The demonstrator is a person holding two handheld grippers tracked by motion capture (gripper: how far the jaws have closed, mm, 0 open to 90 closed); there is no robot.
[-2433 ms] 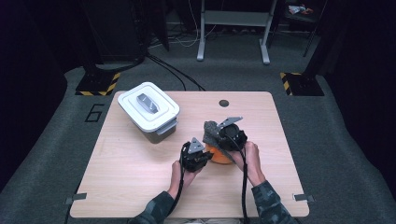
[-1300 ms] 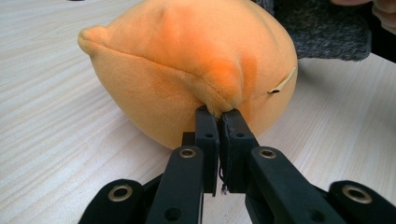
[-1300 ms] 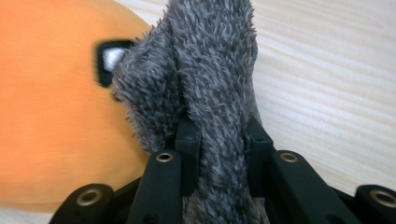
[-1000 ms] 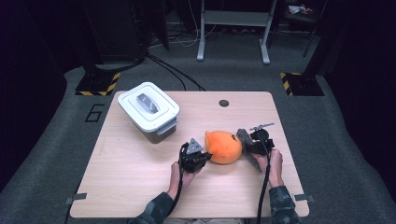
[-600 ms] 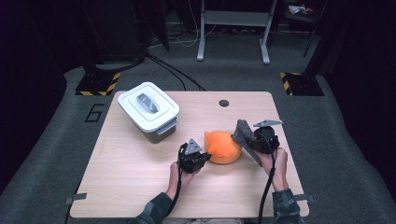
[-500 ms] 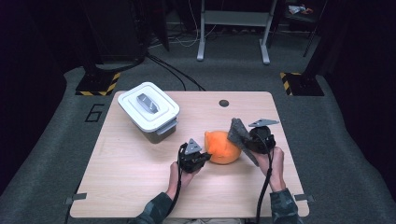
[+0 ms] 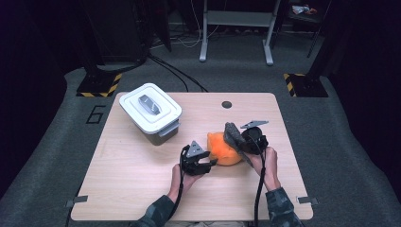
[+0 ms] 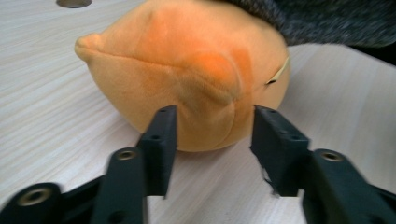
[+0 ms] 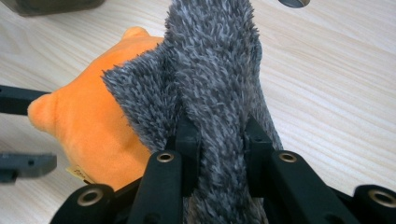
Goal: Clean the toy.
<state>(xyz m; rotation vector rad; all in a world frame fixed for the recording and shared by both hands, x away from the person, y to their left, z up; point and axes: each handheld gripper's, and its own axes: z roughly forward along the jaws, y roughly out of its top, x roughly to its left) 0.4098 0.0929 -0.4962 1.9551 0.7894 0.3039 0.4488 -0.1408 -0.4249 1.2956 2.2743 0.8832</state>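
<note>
Left gripper [image 8: 212, 140] jaws have just been opened around the orange plush toy [image 8: 187, 70] resting on the counter [image 8: 56, 116]; its grey furry part [image 9: 215, 84] is pinched by the right gripper [image 9: 219, 140].

Orange plush toy [image 7: 222, 149], rounded and soft, resting on the wooden table [image 7: 142, 179] right of centre, with a small pointed nub on one side. A shaggy grey plush part [image 7: 233, 134] lies over its right side, raised upright and pinched into a fold.
</note>
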